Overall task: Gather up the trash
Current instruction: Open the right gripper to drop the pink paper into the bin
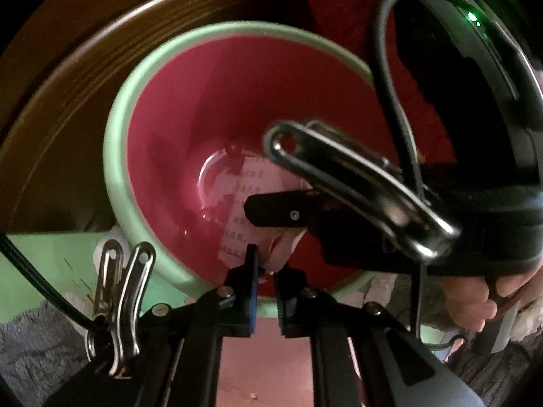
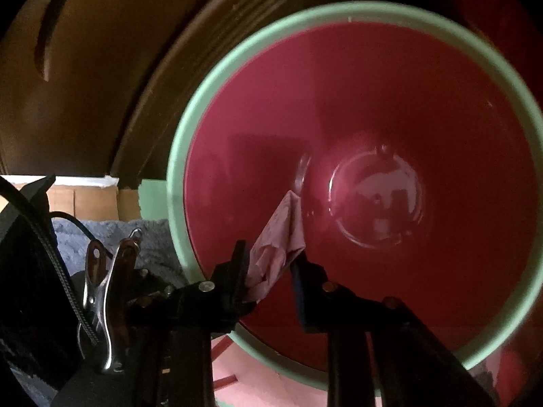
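A red bin with a pale green rim [image 1: 117, 156] fills both views; in the right wrist view its rim [image 2: 176, 183] circles the frame. My left gripper [image 1: 268, 271] is shut on a crumpled piece of printed paper [image 1: 251, 183] that hangs over the bin's mouth. My right gripper [image 2: 271, 264] is over the bin's near edge and its fingers pinch a crumpled paper scrap [image 2: 281, 230]. The right gripper also shows in the left wrist view [image 1: 271, 210], reaching in from the right above the bin. The bin's bottom [image 2: 376, 200] looks bare and glossy.
A dark wooden panel [image 1: 51, 101] stands behind the bin. A grey fuzzy rug [image 2: 112, 237] lies at the left, and pale green floor [image 1: 51, 257] beside it. A person's hand [image 1: 475, 298] holds the right gripper's handle.
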`<state>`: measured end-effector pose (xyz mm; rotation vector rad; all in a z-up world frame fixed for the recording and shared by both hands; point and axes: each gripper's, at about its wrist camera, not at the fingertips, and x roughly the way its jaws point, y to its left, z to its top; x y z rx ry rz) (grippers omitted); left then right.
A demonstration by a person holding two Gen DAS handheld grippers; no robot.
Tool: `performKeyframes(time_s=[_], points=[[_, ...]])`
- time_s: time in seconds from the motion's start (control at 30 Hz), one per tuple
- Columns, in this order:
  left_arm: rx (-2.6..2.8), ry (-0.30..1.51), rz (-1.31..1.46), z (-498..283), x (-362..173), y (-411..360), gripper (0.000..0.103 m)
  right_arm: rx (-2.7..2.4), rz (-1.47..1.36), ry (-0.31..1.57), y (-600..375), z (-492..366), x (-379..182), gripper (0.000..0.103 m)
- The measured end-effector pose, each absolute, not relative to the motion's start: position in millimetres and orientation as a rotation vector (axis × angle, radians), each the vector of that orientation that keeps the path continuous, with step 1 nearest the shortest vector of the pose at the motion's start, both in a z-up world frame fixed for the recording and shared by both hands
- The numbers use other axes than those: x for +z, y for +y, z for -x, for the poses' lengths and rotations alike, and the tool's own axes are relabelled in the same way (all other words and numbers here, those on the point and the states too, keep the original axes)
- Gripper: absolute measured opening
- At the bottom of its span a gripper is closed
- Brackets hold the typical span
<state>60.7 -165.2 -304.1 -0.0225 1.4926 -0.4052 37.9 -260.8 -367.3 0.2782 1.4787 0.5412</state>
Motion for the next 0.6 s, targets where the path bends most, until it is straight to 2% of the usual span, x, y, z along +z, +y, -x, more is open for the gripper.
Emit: performKeyframes(time_s=[0.17, 0.27, 0.4, 0.6], points=[[-0.393, 1.510, -0.014, -68, -310, -172, 0.009, 0.556, -0.250, 1.535, -254, -36, -380, 0.028], [-0.385, 1.496, -0.033, -76, -306, -177, 0.010, 0.539, -0.264, 1.579, -257, -39, -390, 0.039], [-0.378, 1.496, -0.012, -82, -310, -172, 0.018, 0.515, -0.305, 1.601, -264, -42, -400, 0.060], [-0.371, 1.486, -0.014, -72, -312, -169, 0.023, 0.495, -0.331, 1.608, -269, -45, -405, 0.068]])
